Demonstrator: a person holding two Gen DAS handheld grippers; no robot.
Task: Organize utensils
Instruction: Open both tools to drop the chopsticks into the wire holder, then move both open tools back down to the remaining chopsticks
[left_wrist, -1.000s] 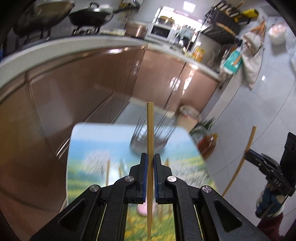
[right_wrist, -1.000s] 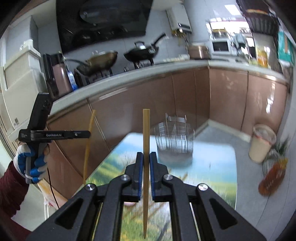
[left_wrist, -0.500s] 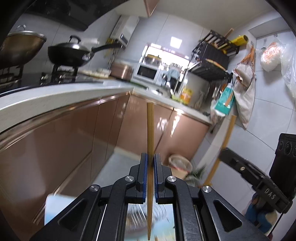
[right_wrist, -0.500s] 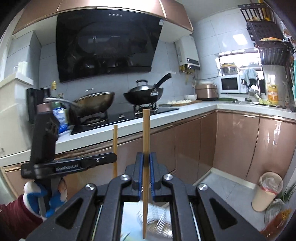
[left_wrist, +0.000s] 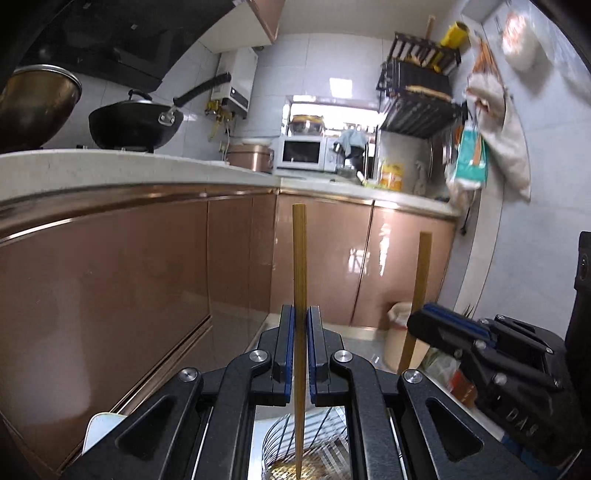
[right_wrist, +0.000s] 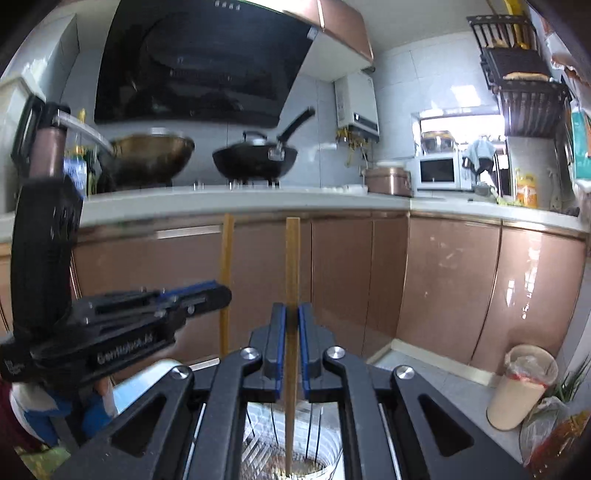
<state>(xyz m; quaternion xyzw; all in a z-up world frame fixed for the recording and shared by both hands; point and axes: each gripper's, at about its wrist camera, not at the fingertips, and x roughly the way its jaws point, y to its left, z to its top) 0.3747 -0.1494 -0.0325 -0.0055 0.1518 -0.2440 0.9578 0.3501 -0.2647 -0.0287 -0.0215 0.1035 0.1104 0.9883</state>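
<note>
My left gripper (left_wrist: 300, 314) is shut on an upright wooden chopstick (left_wrist: 299, 258). The stick's lower end hangs in the mouth of a wire utensil holder (left_wrist: 325, 439) just under the fingers. My right gripper (right_wrist: 291, 314) is shut on a second upright chopstick (right_wrist: 292, 258), whose tip hangs in the same wire holder (right_wrist: 321, 443). The two grippers stand side by side. In the left wrist view the right gripper (left_wrist: 436, 325) and its chopstick (left_wrist: 423, 266) are close on the right. In the right wrist view the left gripper (right_wrist: 218, 293) and its chopstick (right_wrist: 226, 251) are close on the left.
A white table edge (left_wrist: 99, 424) shows at the lower left. Copper-coloured cabinets (right_wrist: 443, 280) under a pale counter (right_wrist: 258, 199) fill the background, with a black wok (right_wrist: 255, 162) and a microwave (right_wrist: 437, 171) on top. A lidded bin (right_wrist: 521, 387) stands on the floor. A gloved hand (right_wrist: 33, 410) holds the left gripper.
Both grippers have come forward and down over the wire holder, which was ahead on the table and now lies right under the fingers. They have drawn closer together, each still gripping its chopstick.
</note>
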